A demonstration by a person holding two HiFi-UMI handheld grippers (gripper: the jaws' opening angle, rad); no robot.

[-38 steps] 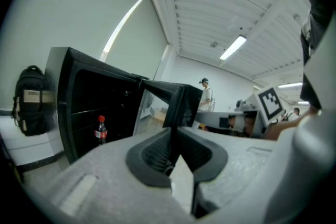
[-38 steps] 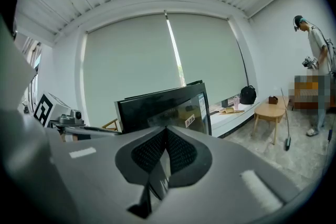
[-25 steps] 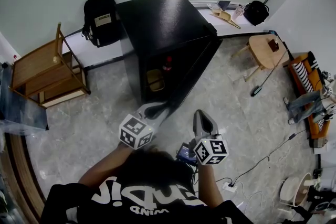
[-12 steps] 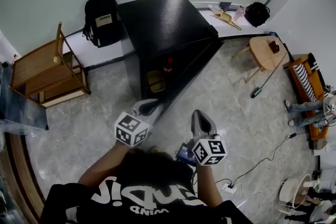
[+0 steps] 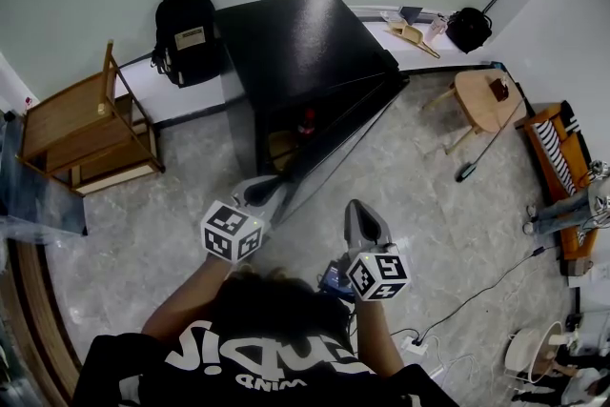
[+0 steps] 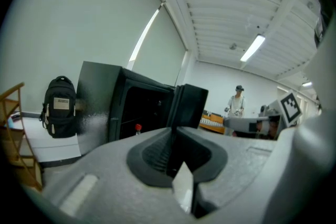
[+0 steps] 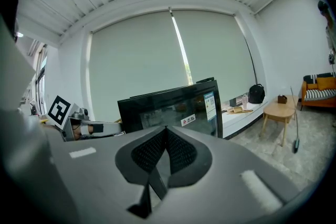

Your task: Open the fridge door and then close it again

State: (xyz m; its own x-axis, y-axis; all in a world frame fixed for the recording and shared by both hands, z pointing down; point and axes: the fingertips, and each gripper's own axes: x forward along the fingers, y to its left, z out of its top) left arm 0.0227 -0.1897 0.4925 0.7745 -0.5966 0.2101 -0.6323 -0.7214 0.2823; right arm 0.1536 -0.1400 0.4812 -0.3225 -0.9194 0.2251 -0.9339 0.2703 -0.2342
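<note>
A black fridge [image 5: 295,33] stands against the wall with its door [image 5: 353,124] partly open, hinged on the right. Inside I see a red-capped bottle [image 5: 305,119]. My left gripper [image 5: 270,189] is at the door's free edge with its jaws together. In the left gripper view the door edge [image 6: 190,105] rises just past the tips of the left gripper [image 6: 171,131], left of it the dark interior and the bottle [image 6: 138,127]. My right gripper [image 5: 360,210] is shut on nothing and hangs apart, facing the door's glossy outer face [image 7: 168,107].
A black backpack [image 5: 186,33] leans on the wall left of the fridge, and a wooden chair [image 5: 81,133] stands further left. A round stool [image 5: 481,95] and an orange sofa [image 5: 558,167] are at the right. Cables [image 5: 457,300] lie on the floor. A person [image 6: 237,102] stands far back.
The door's free edge has swung left toward the fridge, narrowing the opening. My left gripper moved left with it. The right gripper stayed put.
</note>
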